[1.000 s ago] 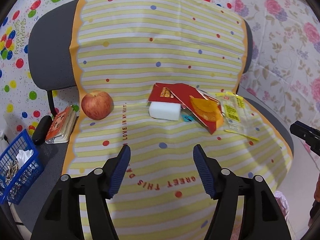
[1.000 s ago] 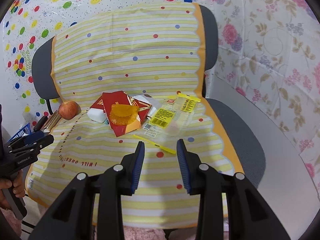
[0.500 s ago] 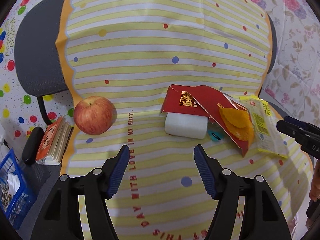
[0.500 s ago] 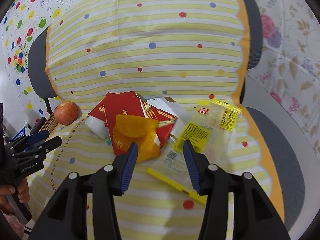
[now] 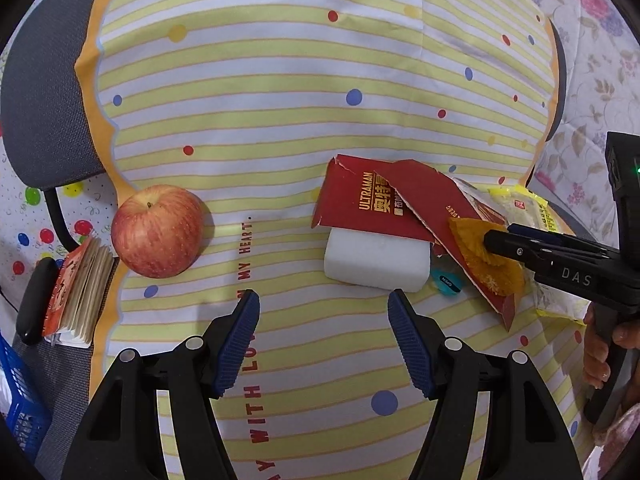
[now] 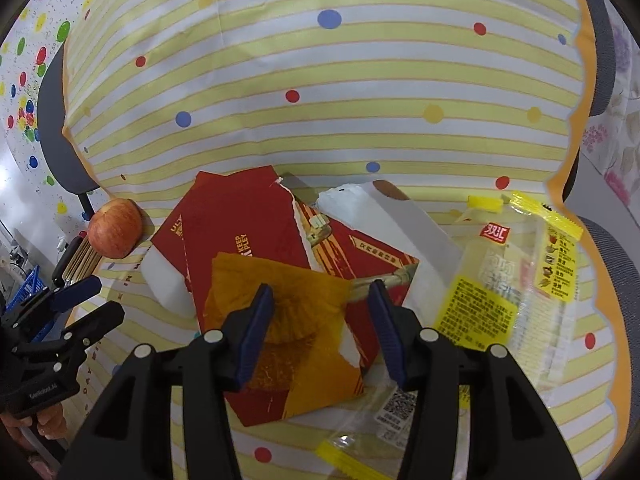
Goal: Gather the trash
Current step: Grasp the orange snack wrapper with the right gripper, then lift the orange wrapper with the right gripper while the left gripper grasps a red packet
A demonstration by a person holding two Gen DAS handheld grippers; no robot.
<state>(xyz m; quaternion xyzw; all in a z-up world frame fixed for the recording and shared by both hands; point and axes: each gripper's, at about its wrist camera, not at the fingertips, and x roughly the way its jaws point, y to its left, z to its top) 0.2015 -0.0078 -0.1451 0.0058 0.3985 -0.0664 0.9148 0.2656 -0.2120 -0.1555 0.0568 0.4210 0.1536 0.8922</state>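
Note:
A pile of trash lies on the striped chair seat: torn red cardboard packaging (image 6: 248,232) (image 5: 372,204), an orange paper cupcake liner (image 6: 288,284) (image 5: 480,256) on top of it, a clear yellow-labelled plastic wrapper (image 6: 516,280) to its right and a white wrapper (image 6: 384,208) behind. A white foam block (image 5: 372,264) sits under the red card. My right gripper (image 6: 320,300) is open, its fingers astride the orange liner. My left gripper (image 5: 323,304) is open and empty, just short of the foam block.
A red apple (image 5: 158,230) lies at the seat's left. A small booklet (image 5: 76,288) and a black object (image 5: 34,300) lie off the cloth's left edge, with a blue basket (image 5: 16,412) beyond. A small blue tab (image 5: 446,282) lies by the foam block. Patterned cloths hang behind.
Both grippers have moved forward and down toward the seat. The right gripper has opened wider and come down over the orange liner. The left gripper has closed in on the foam block.

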